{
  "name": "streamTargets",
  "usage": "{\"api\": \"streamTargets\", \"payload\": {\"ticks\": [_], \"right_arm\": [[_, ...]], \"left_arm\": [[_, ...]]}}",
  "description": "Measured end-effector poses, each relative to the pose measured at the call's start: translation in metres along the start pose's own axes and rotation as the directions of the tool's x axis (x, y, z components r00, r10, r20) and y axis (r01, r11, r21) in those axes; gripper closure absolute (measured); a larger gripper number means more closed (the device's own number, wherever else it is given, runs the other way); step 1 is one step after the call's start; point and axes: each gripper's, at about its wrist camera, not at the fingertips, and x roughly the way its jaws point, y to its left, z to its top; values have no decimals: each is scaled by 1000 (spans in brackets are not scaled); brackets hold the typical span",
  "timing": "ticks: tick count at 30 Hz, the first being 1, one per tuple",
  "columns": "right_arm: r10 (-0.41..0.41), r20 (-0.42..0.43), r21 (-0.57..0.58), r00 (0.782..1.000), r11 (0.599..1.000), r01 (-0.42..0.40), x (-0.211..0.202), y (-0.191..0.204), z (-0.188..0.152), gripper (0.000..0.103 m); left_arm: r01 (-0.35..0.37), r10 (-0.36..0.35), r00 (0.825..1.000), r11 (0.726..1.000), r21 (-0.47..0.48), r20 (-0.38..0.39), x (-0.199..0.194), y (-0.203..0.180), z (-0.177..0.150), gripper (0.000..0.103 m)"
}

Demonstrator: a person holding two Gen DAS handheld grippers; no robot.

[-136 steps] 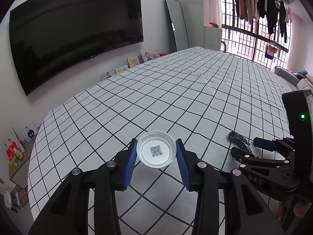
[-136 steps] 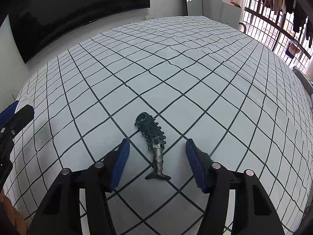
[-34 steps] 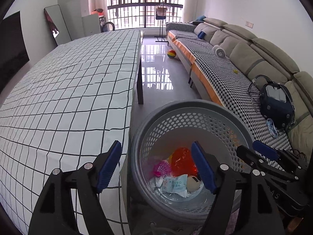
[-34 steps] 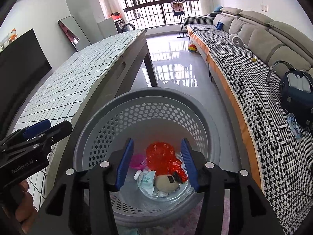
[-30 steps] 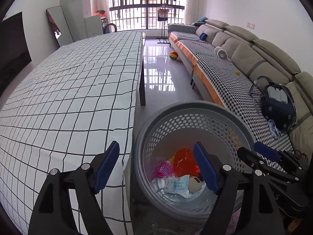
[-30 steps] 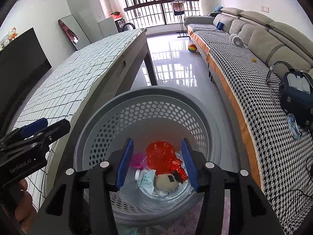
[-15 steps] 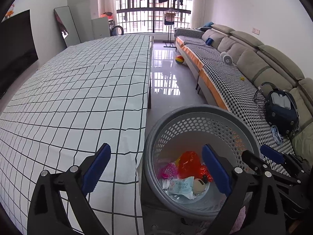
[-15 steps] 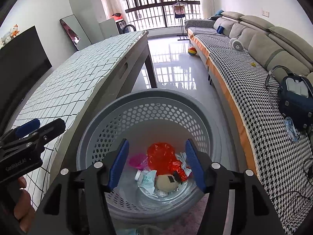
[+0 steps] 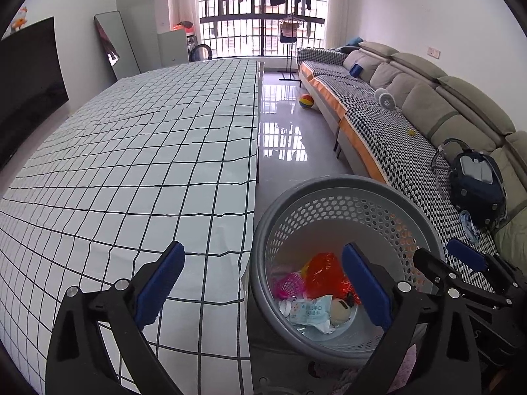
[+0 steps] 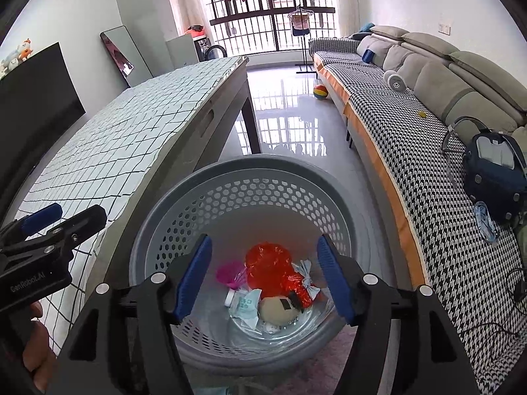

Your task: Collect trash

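Note:
A grey perforated trash basket [image 9: 332, 191] stands on the floor beside the table; it also shows in the right wrist view [image 10: 263, 168]. Inside lie a red wrapper [image 10: 268, 266], a pink item [image 10: 227, 273], a white tissue pack [image 10: 245, 306] and a beige round object [image 10: 280, 307]. My left gripper [image 9: 263, 279] is open and empty, above the table's edge and the basket's near rim. My right gripper [image 10: 265, 275] is open and empty, directly above the basket. The left gripper also appears at the left of the right wrist view [image 10: 49, 227].
The table with a black-and-white checked cloth [image 9: 131, 151] runs along the left. A long sofa with a houndstooth cover [image 9: 388, 125] lines the right wall, with a dark backpack [image 9: 477, 181] on it. A coloured ball [image 9: 306, 100] lies on the shiny floor.
Earlier the left gripper held a white lid and the right straddled a dark toy on the table. Both now hang empty by the basket, and their jaws have spread wider over the last second.

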Motion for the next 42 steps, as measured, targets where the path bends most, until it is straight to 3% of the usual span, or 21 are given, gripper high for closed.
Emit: {"api": "streamTargets", "payload": {"ticks": [9, 42], "right_arm": [[-12, 20, 3, 1000, 1000, 11, -4, 1, -1, 33], [-9, 22, 6, 1000, 1000, 8, -4, 2, 0, 32]], "left_arm": [[-10, 10, 1000, 1000, -7, 4, -2, -1, 2, 8], [-66, 66, 998, 998, -7, 4, 3, -2, 1, 6]]}}
